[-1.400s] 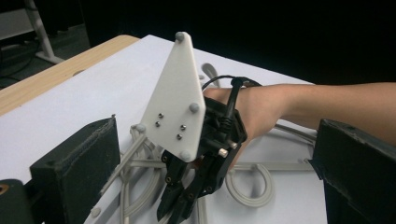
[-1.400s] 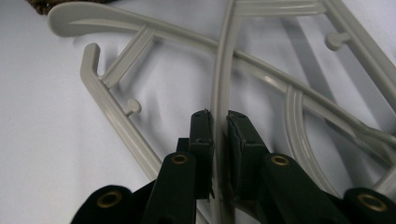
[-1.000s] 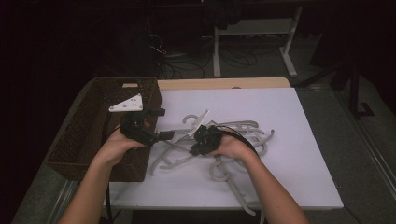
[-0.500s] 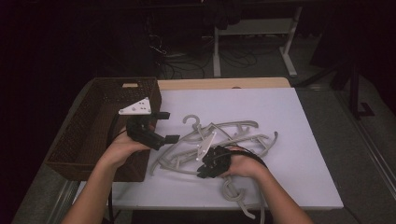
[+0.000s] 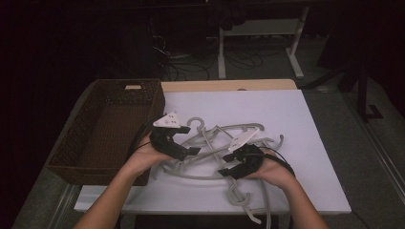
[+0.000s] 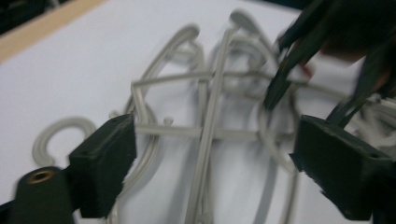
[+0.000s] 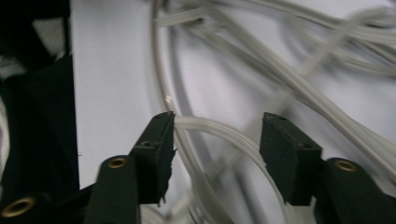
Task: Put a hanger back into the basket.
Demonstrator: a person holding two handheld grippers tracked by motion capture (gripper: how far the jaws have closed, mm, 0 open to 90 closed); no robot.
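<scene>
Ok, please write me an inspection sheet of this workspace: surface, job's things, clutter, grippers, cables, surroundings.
Surface: white table top, a wooden strip along its far edge.
Job's things: tangled pile of grey plastic hangers at the middle of the top; brown wicker basket at its left edge, with no hanger inside.
Clutter: nothing seen.
Grippers: left hand-held gripper open over the pile, holding nothing. Right hand-held gripper has just been opening; a hanger bar runs between its jaws, and the pads are not pressing it.
Cables: black cable loops beside the right hand; more cables lie on the floor behind the table.
Surroundings: dark room, white desk legs behind the table.
</scene>
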